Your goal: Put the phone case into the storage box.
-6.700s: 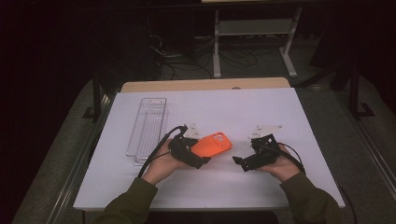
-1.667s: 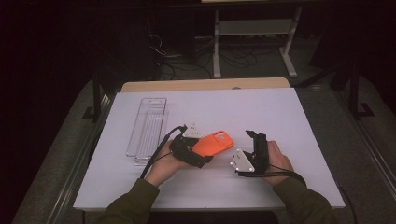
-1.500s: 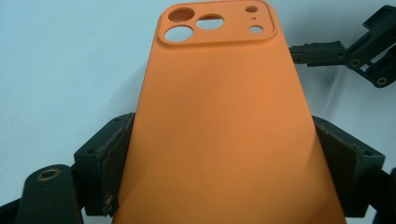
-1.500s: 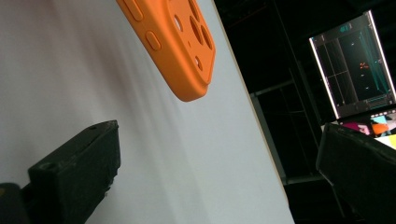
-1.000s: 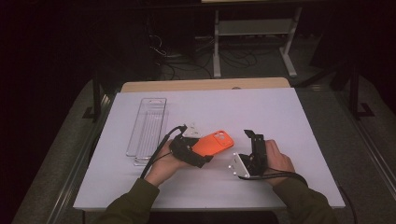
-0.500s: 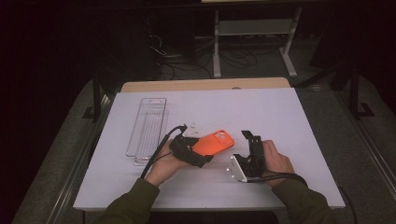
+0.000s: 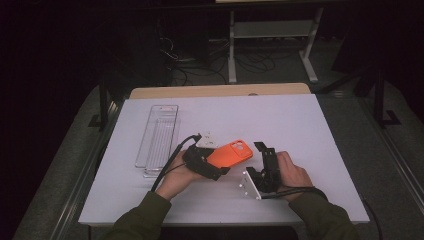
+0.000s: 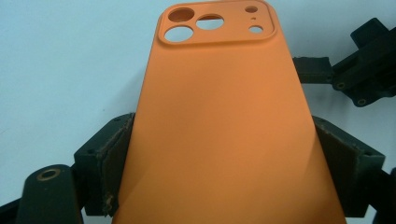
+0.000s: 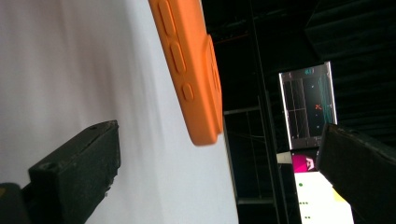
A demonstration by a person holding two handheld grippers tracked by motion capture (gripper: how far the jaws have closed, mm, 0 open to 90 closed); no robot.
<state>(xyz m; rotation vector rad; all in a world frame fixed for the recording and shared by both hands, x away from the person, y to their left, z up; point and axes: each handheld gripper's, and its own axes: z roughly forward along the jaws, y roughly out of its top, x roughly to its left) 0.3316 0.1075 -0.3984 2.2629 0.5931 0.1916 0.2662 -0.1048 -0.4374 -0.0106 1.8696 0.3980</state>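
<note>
Gripping: left gripper [image 7: 216,167], just below the middle of the high view, has its black jaws clamped on the long edges of the orange rubbery phone case [image 7: 229,154]; in the left gripper view the pads [image 8: 112,158] press both sides of the case [image 8: 224,126].
Case position: it slants up to the right from the jaws in the high view, camera-cutout end farthest from the hand, back face up, above the white table top [image 7: 300,125].
Left hand pose: left hand [image 7: 175,177] lies low at the lower middle of the high view, palm wrapped under the tool, green sleeve [image 7: 142,220] entering from the bottom edge; a black cable [image 7: 170,162] loops from the tool.
Right tool: right gripper [image 7: 265,152], right of centre in the high view, is turned on its side with its jaws spread wide and nothing between them; in the right gripper view the case [image 9: 191,70] stands edge-on in the upper middle, apart from both jaws.
Right hand pose: right hand [image 7: 292,172] cups the tool from the right, knuckles up.
Beyond: clear ribbed plastic tray [image 7: 157,135], at middle left of the high view, lies well apart from the case.
</note>
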